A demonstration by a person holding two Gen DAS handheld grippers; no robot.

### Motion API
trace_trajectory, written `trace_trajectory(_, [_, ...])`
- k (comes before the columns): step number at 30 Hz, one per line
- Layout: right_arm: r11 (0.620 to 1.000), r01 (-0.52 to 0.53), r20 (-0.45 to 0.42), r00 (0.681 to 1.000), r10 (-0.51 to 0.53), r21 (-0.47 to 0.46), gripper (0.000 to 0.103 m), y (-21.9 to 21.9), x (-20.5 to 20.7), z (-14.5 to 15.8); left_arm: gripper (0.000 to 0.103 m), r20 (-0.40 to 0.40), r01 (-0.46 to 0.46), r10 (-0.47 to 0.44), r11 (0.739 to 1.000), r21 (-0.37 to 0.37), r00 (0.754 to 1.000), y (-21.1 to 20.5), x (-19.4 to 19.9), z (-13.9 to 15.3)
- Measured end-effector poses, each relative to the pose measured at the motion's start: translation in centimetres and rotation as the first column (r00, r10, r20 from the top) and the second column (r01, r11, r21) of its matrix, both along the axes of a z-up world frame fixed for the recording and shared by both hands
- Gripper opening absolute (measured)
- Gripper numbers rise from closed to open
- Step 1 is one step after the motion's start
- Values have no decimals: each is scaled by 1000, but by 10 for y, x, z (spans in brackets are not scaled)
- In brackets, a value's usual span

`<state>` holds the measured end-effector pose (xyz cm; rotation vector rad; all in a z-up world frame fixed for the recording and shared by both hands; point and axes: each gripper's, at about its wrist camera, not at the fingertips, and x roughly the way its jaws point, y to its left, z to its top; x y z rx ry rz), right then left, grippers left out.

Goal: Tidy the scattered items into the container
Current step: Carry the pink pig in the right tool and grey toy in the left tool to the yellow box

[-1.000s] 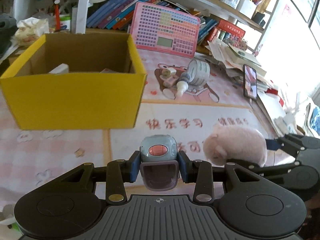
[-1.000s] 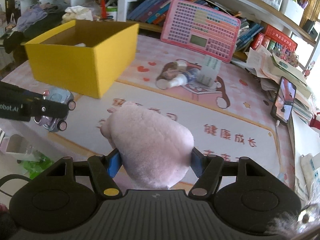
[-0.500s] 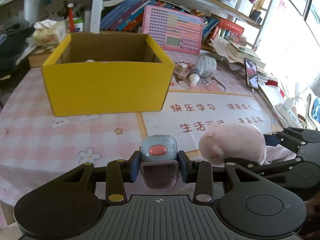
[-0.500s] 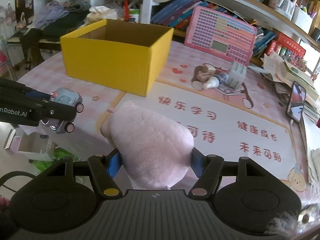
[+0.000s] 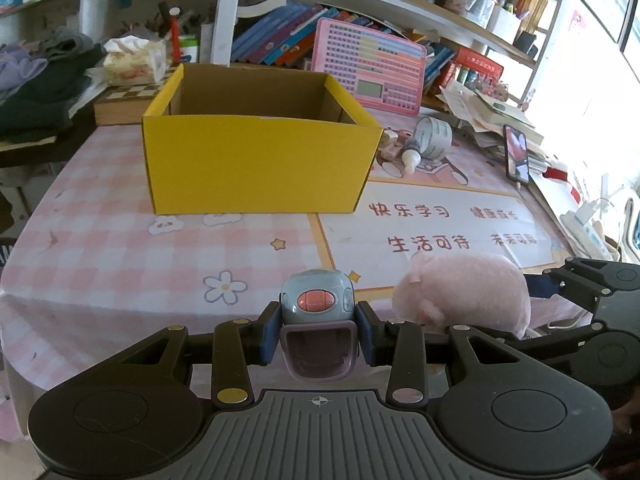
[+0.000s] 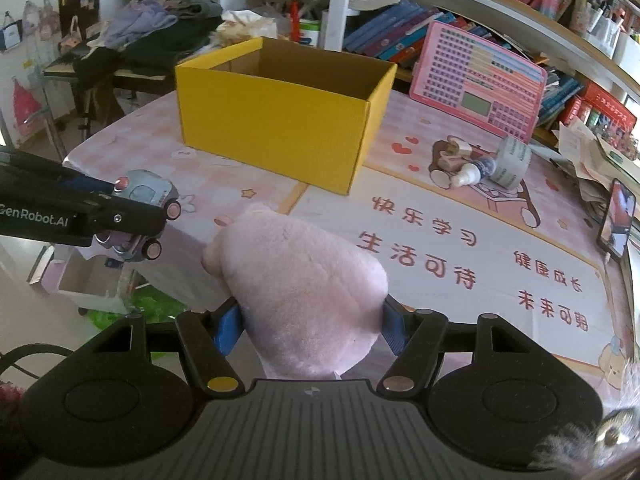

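Note:
My left gripper (image 5: 317,332) is shut on a small blue-grey toy car (image 5: 316,308) with a pink button on top; it shows at the left of the right wrist view as the toy car (image 6: 138,216). A pink plush toy (image 6: 304,292) sits clamped in my right gripper (image 6: 310,326), and the same plush toy (image 5: 464,294) appears at the right of the left wrist view. Both hang above the near edge of the table. The open yellow cardboard box (image 5: 256,160), also the box (image 6: 280,116), stands farther back on the pink tablecloth.
A white dropper bottle (image 5: 410,156), a tape roll (image 5: 434,136) and small wooden pieces lie right of the box. A phone (image 5: 517,152) stands at the right by paper piles. A pink keyboard toy (image 5: 370,70) leans on bookshelves behind. The table edge (image 6: 160,248) drops to the floor at left.
Both grippers drew back from the box with their toys held; the box and the items by it now look smaller and farther, and more of the near tablecloth shows.

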<state>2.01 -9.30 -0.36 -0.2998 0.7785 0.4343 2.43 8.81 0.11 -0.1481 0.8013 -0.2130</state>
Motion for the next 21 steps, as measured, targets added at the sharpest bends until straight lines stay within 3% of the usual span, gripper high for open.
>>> trace_trajectory(21, [995, -102, 14, 995, 102, 6, 66, 49, -1, -1, 38, 16, -68, 68, 997, 27, 998, 41, -11, 1])
